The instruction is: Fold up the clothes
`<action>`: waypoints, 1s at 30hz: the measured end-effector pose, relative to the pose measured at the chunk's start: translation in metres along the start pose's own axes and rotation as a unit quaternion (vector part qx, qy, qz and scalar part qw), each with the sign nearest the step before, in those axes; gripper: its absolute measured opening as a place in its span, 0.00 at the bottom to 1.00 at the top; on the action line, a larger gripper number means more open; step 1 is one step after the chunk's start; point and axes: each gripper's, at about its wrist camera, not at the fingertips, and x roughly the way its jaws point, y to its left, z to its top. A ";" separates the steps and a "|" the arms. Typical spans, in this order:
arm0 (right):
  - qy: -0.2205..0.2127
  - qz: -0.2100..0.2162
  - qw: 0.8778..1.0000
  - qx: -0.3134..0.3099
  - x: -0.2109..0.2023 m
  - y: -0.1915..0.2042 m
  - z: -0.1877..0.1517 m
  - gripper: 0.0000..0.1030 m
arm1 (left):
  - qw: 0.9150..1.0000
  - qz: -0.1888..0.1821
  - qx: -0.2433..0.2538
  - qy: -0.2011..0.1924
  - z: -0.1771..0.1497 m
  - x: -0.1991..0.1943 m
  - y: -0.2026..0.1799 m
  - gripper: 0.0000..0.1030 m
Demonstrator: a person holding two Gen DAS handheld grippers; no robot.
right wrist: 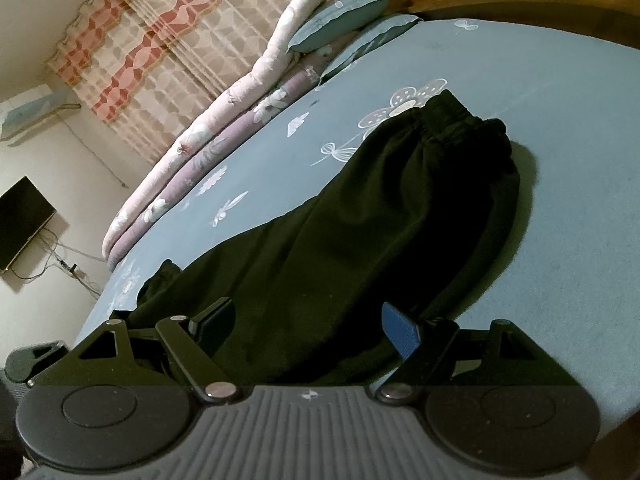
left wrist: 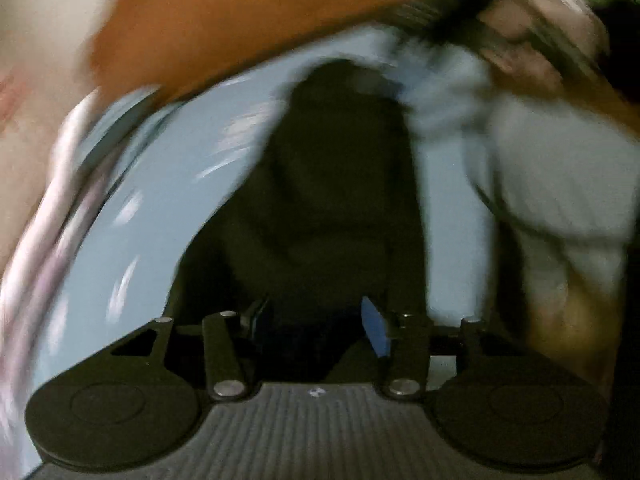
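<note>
Black trousers with an elastic waistband lie flat on the blue flowered bedsheet. My right gripper is open and low over the near edge of the trousers, with cloth lying between its spread fingers. The left wrist view is heavily blurred. In it the black trousers stretch away from my left gripper, whose fingers stand apart with dark cloth between them. I cannot tell whether they touch the cloth.
A rolled pink and purple quilt and blue pillows line the far side of the bed. Curtains and a wall television lie beyond. A blurred pale grey mass, perhaps a sleeve, is at right.
</note>
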 end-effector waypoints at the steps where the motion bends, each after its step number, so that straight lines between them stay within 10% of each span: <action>1: 0.000 0.000 1.000 -0.001 -0.001 0.000 0.000 0.81 | 0.999 -0.014 0.050 0.012 0.005 0.008 -0.004 0.49; 5: 0.002 -0.002 1.000 -0.007 -0.003 0.001 -0.002 0.81 | 0.978 -0.070 0.192 0.043 0.015 0.030 -0.008 0.50; 14: 0.011 0.008 1.000 -0.013 0.001 0.001 0.002 0.81 | 0.951 -0.126 0.255 0.119 0.001 0.057 0.013 0.49; 21: 0.018 0.002 1.000 0.013 0.008 -0.008 0.004 0.82 | 0.955 -0.107 0.250 0.117 -0.012 0.055 0.009 0.11; 26: 0.016 0.002 0.999 0.038 0.016 -0.018 0.007 0.79 | 0.973 -0.090 0.193 0.088 -0.015 0.041 0.021 0.07; 28: 0.017 -0.003 0.999 0.048 0.025 -0.024 0.010 0.71 | 0.978 -0.084 0.173 0.078 -0.015 0.036 0.024 0.06; 30: 0.012 -0.007 0.998 0.060 0.033 -0.028 0.011 0.41 | 0.982 -0.080 0.155 0.069 -0.015 0.033 0.026 0.05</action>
